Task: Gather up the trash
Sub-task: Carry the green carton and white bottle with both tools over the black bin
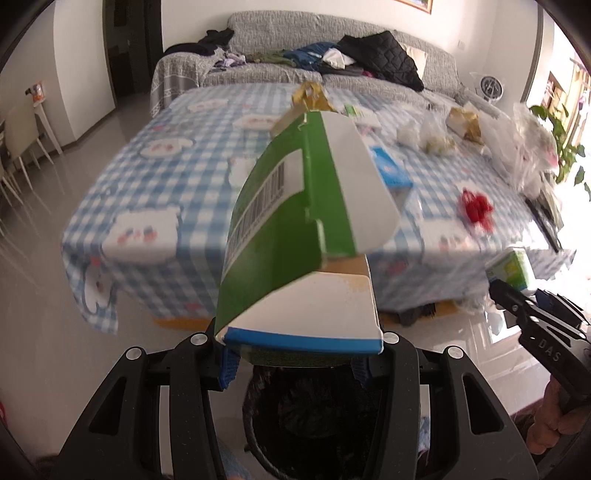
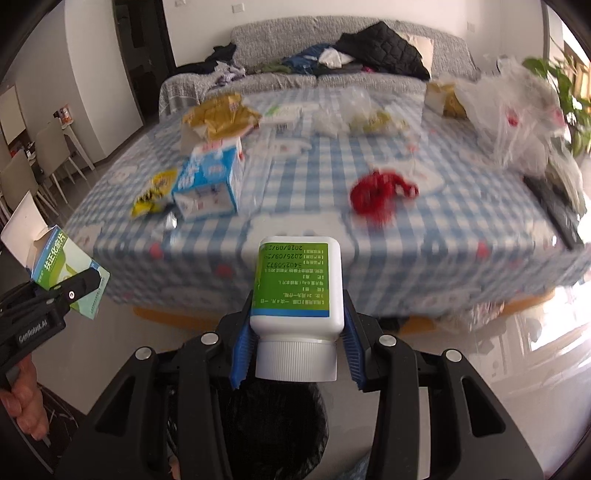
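Note:
My left gripper is shut on a green and white cardboard box with an open flap; the same box shows at the left edge of the right wrist view. My right gripper is shut on a white pill bottle with a green label, cap toward the camera; that bottle also appears at the right of the left wrist view. A black-lined trash bin sits directly below the left gripper, and the bin lies under the right gripper too.
A table with a blue checked cloth stands ahead, holding a blue milk carton, a yellow wrapper, a red crumpled item, gold bags and plastic bags. A grey sofa with clothes is behind. Glossy floor surrounds the table.

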Available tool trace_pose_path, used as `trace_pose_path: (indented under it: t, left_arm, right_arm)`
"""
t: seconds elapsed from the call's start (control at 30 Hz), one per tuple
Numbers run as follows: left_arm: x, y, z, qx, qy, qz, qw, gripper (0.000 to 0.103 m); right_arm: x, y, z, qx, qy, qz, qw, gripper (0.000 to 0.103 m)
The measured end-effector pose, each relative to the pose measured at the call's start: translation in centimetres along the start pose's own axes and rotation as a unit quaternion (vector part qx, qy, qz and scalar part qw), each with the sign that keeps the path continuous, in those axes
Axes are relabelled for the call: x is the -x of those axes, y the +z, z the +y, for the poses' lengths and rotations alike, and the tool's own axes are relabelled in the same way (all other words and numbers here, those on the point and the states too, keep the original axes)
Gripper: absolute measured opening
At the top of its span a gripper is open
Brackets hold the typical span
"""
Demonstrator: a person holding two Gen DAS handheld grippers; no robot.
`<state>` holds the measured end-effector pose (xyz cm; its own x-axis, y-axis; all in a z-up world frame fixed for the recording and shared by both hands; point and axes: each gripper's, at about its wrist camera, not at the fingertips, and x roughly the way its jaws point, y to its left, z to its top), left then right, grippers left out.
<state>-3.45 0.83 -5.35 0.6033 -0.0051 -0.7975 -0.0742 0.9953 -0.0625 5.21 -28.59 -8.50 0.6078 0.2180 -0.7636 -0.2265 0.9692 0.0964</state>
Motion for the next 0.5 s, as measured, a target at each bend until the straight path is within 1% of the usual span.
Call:
trace_pose_path:
  t: [0.07,0.23,0.33,0.5]
  left_arm:
    - [0.0,-1.2,-0.6,-0.001,-0.011,0.009,0.9999,0.046]
    - [-0.3,-4.1,-1.6,-0.004,-0.019,0.030,0.9994,0.046]
    - [-0.7,-5.6,-2.0,-0.010,-0.017,0.037,0.9991,0.046]
    - [-1.5,-7.9,-2.1,-0.004,-0.018,0.052,0.9985,0.046]
  right_arm:
    - [-0.2,-1.2,0.3,0.001,-0.002,0.009,1.000,0.040]
    - [-0.5,-4.3,1.4,0.005,-0.002,0.028,1.000,0.040]
    - [-0.7,-5.8,1.5,0.002,0.000,0.036,0.999,0.040]
    - [-1.2,-8.0,1.6,0.001,0.002,0.045,0.999,0.040]
